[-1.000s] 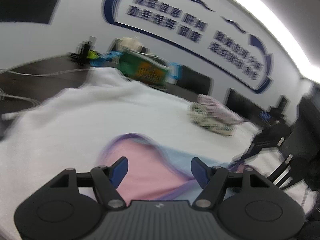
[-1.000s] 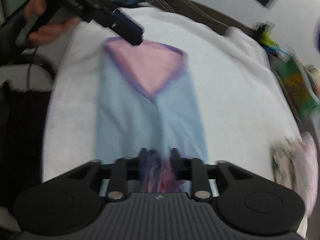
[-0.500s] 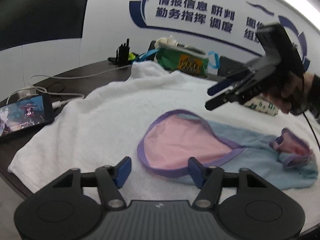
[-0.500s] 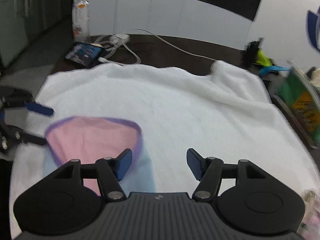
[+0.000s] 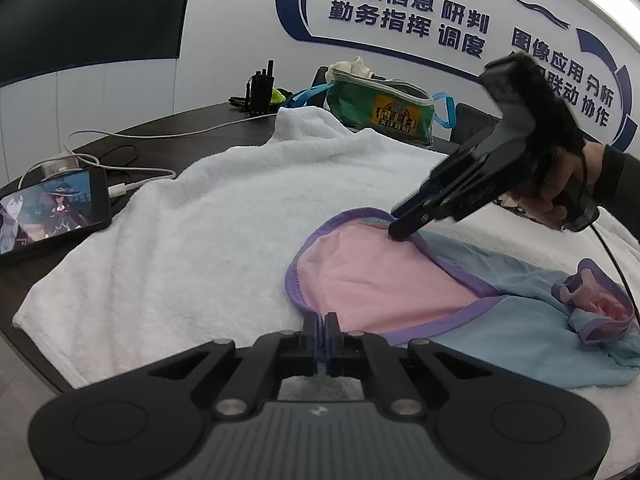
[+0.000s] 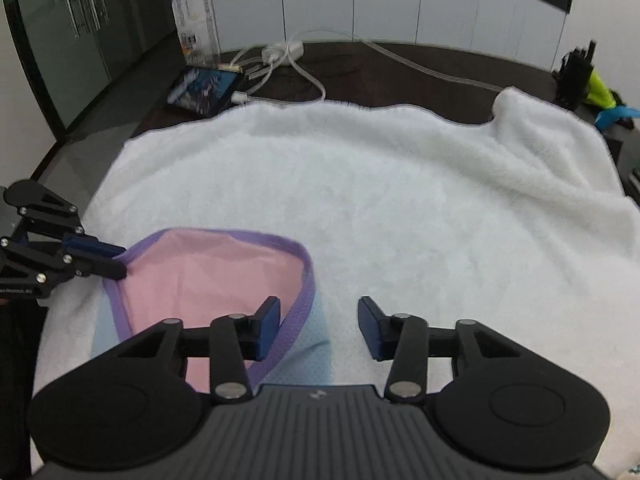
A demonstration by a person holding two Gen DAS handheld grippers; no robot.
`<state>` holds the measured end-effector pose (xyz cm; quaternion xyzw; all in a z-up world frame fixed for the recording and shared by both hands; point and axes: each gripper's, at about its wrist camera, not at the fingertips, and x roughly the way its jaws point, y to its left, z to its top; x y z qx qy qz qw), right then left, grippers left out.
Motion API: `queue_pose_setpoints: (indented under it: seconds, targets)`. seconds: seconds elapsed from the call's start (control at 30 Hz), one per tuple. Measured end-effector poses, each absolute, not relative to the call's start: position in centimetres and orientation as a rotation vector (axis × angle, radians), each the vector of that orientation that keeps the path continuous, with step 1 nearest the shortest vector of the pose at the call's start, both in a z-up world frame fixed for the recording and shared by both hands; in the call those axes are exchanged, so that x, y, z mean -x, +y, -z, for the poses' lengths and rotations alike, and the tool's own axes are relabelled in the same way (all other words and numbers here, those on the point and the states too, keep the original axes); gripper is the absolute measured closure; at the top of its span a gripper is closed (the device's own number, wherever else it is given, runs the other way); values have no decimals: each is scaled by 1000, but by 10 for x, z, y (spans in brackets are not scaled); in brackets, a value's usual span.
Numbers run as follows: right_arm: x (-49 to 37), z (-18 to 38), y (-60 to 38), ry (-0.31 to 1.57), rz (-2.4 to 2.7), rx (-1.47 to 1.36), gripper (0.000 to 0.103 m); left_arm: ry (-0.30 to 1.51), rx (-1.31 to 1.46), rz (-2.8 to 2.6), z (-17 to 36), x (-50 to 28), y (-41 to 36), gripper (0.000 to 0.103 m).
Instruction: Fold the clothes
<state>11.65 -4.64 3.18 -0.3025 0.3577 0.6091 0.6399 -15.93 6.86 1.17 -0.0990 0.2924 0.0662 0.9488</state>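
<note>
the left gripper [image 5: 325, 322] pinches the garment's [image 5: 500, 320] purple hem [image 6: 301, 300]; the right gripper [image 6: 318, 328], spread wide astride that hem, must next clamp it.

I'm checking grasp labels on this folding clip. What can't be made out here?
- Left wrist view: the right claw tip meets the garment hem; its own body hides whether it grips.
- Right wrist view: the garment's lower part is hidden behind the right claw body.
- Water bottle label: too small to read.
</note>
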Motion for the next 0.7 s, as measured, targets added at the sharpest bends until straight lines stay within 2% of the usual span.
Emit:
queue_pose_setpoints:
  seconds: [0.1, 0.23, 0.37, 0.5, 0.7]
  targets:
    - [-107, -30, -43, 738, -1394, 730, 97, 606, 217, -112, -14, 149, 78, 102]
    - [-108, -36, -45, 630, -1318, 710, 99, 609, 249, -55, -34, 111, 104, 102]
    - [-125, -47, -50, 543, -1151, 642, 99, 652, 216, -9, -62, 38, 127, 102]
    - [-154, -51, -52, 559, -906, 610, 99, 745, 190, 3, -72, -52, 142, 102]
    - [-209, -45, -62, 663, -514, 505, 99, 821, 220, -33, -57, -154, 138, 100]
